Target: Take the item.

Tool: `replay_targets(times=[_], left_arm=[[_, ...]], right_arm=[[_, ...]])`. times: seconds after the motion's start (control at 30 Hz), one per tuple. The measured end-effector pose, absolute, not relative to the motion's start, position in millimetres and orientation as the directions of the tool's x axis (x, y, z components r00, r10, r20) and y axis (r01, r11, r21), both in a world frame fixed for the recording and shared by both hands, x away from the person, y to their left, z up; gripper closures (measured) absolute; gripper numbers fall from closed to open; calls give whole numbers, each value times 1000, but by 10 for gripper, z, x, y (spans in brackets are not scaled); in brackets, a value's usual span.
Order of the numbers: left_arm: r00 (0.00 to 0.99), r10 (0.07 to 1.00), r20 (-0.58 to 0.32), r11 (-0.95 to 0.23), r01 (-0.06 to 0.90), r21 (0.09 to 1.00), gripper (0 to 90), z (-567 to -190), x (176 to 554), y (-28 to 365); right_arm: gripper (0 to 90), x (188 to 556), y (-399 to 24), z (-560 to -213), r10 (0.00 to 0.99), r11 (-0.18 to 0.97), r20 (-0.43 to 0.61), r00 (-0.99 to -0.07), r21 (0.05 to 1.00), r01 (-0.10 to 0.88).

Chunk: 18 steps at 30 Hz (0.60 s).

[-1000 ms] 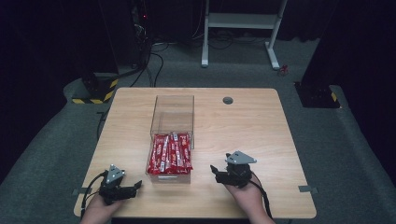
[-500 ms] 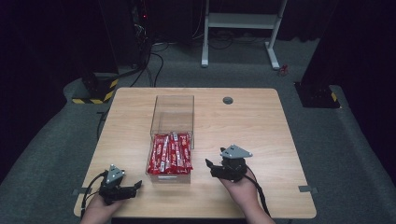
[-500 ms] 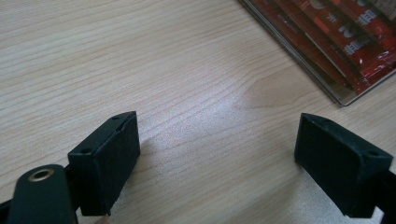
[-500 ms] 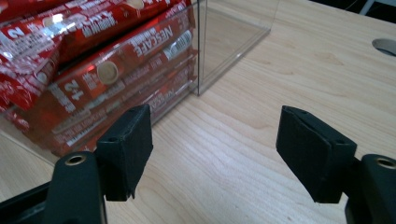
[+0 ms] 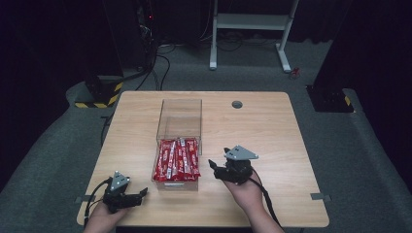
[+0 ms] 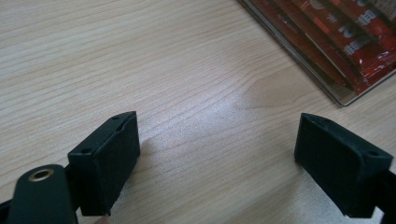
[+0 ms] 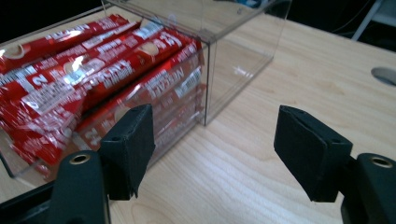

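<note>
While red packets fill clear box, right gripper nears it, jaws apart, just been closing, empty; left gripper rests open; nothing picked yet.

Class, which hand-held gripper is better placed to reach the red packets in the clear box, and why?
Right. The right hand-held gripper hangs open beside the clear box, facing the red packets. The left hand-held gripper rests near the table's front edge.

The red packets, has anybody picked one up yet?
Not yet. The red packets all lie in the clear box. The right gripper is near the box, jaws apart and holding nothing, having just been closing a little. The left gripper waits open on the table. All the picking is left.
</note>
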State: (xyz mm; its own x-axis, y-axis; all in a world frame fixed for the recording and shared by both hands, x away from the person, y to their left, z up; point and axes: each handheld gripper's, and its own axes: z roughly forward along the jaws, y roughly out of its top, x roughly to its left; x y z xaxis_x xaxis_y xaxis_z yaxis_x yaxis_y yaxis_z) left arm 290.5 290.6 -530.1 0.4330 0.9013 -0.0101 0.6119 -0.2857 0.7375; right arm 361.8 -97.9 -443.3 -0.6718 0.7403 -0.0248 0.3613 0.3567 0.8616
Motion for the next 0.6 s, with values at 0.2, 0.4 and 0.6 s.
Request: replay_targets(times=[0.2, 0.4, 0.6], left_arm=[[429, 903, -7, -284, 610, 740, 145, -5303, 2905, 2898], [429, 903, -6, -285, 610, 740, 146, -5303, 2905, 2896], [429, 903, -7, -284, 610, 740, 145, -5303, 2905, 2897]], right_arm=[[324, 3594, -906, -4375, 724, 328, -8, -689, 883, 335], [340, 3571, -891, -4288, 703, 313, 11, -711, 893, 324], [340, 3554, -842, -4303, 683, 311, 38, -730, 888, 337]])
